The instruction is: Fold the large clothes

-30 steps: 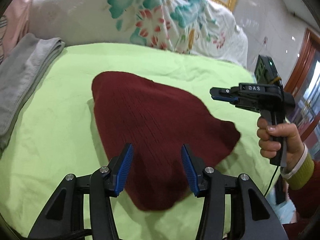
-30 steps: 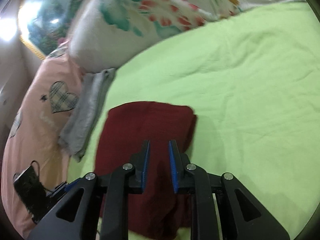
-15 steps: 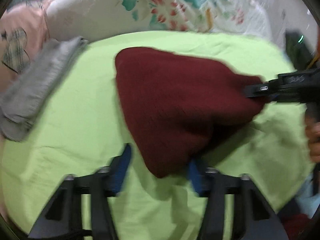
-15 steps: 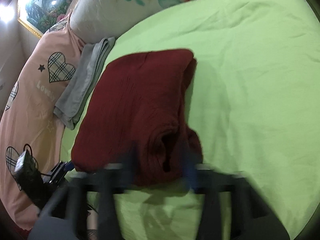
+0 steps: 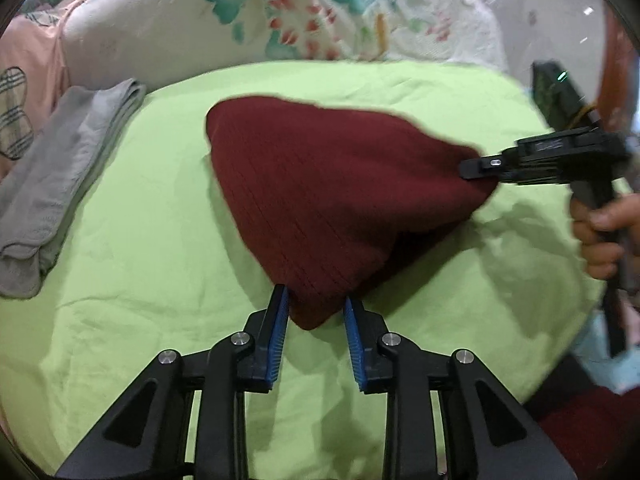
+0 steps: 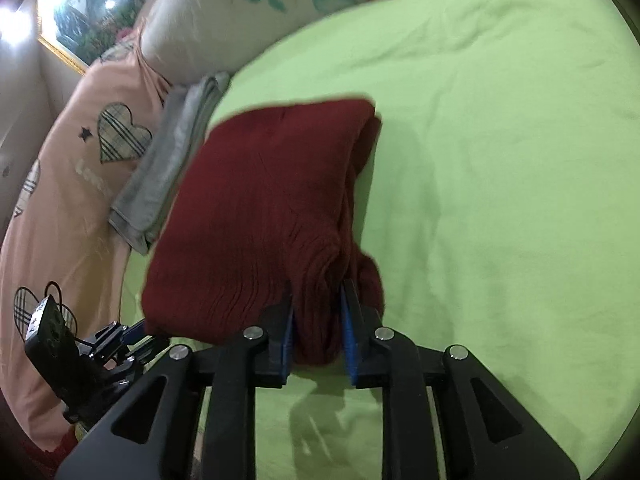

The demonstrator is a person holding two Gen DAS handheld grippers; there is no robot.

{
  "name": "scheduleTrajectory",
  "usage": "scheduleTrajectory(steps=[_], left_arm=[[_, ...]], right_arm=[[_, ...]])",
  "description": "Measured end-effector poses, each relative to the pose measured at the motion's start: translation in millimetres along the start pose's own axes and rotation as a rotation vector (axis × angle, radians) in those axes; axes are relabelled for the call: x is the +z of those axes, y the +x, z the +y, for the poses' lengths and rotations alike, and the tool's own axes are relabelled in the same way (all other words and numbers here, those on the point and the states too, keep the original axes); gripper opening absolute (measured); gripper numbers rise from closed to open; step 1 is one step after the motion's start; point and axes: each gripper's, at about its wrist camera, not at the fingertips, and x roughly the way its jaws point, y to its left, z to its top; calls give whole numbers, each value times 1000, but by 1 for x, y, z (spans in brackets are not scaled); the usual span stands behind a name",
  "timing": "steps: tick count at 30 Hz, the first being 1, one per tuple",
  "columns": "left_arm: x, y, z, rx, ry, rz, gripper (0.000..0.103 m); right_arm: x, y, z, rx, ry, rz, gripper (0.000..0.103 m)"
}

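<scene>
I have the dark red knitted garment (image 5: 332, 200) lying on the lime-green bed sheet (image 5: 140, 280), already doubled into a thick, compact slab, so I judge most of the folding done; what looks left is one more fold over or a lift to put it away, perhaps beside the folded grey cloth (image 5: 60, 184) that lies at the sheet's edge by the pillows. My left gripper (image 5: 316, 320) has just been closing, and the near corner of the garment sits between its blue pads; the pad on the left of the picture touches the knit, but I cannot tell that the other one presses yet. My right gripper (image 6: 318, 332) has a bunched roll of the other near corner between its pads, which meet the cloth on both sides, though its jaws have just widened a little. Seen from the right wrist, the slab's long axis runs away from me toward the flowered pillow (image 6: 240, 12), with its short near edge stretched between my two grippers and its far edge squared off.
</scene>
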Motion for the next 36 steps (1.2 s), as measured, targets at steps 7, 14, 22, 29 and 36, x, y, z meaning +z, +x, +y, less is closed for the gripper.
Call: scheduleTrajectory(steps=[7,14,22,29,36], left_arm=[[53,-17,26,-257,-48,-145,25],[63,69,23,-402,-26,50,5],[45,86,12,-431,-73,62,0],[38,83,6,-394,-43,58,0],[41,60,12,-358,-119,23,1]], right_arm=[[17,-32,36,84,-70,-137,21],[29,31,50,85,-89,-4,21],[23,65,5,18,-22,52,0],[26,68,9,-5,-58,34,0],[26,55,12,33,-36,37,0]])
